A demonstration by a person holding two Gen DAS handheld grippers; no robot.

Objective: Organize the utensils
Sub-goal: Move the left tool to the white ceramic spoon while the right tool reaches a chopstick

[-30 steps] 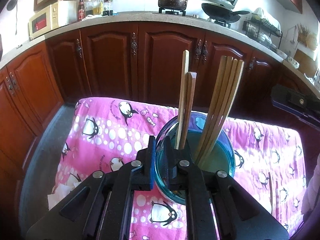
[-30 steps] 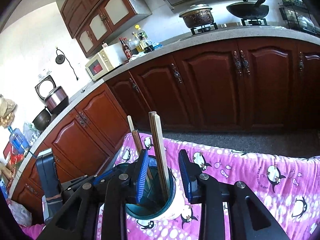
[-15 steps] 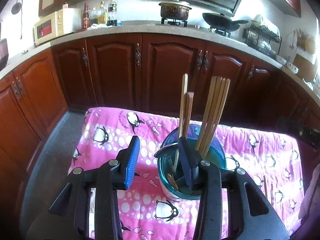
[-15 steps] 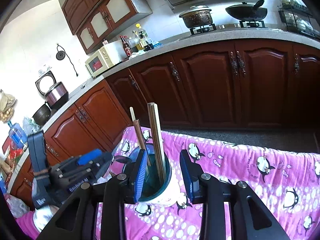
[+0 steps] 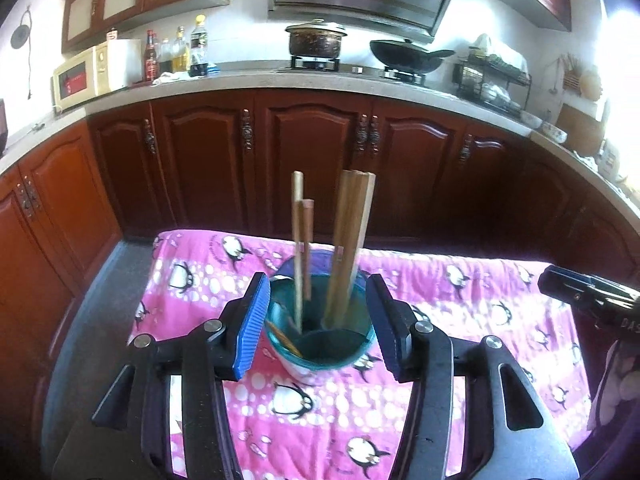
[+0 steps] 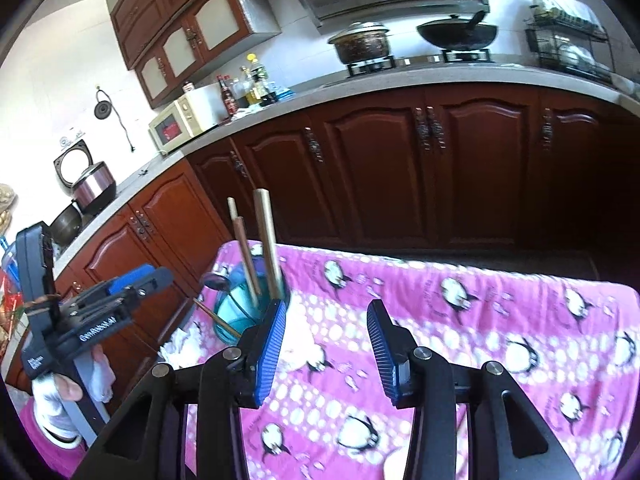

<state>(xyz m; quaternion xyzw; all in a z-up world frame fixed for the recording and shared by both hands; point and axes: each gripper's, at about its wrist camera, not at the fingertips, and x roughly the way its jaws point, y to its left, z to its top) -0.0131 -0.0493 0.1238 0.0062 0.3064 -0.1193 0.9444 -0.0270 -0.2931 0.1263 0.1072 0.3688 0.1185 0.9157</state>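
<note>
Left wrist view: left gripper (image 5: 316, 322), jaws just widened and empty, frames the teal holder (image 5: 320, 344) on the penguin cloth (image 5: 460, 296) with chopsticks (image 5: 348, 240) upright inside, apparently released; right gripper (image 6: 326, 344) open, empty, beside it.

- A cup (image 5: 320, 354) is set on a cloth-covered table (image 5: 460, 296), near its left edge.
- Chopsticks (image 5: 348, 248) are stood upright in the cup.
- Cabinets (image 5: 312, 164) are ranged behind the table, under a counter (image 5: 240, 80).
</note>
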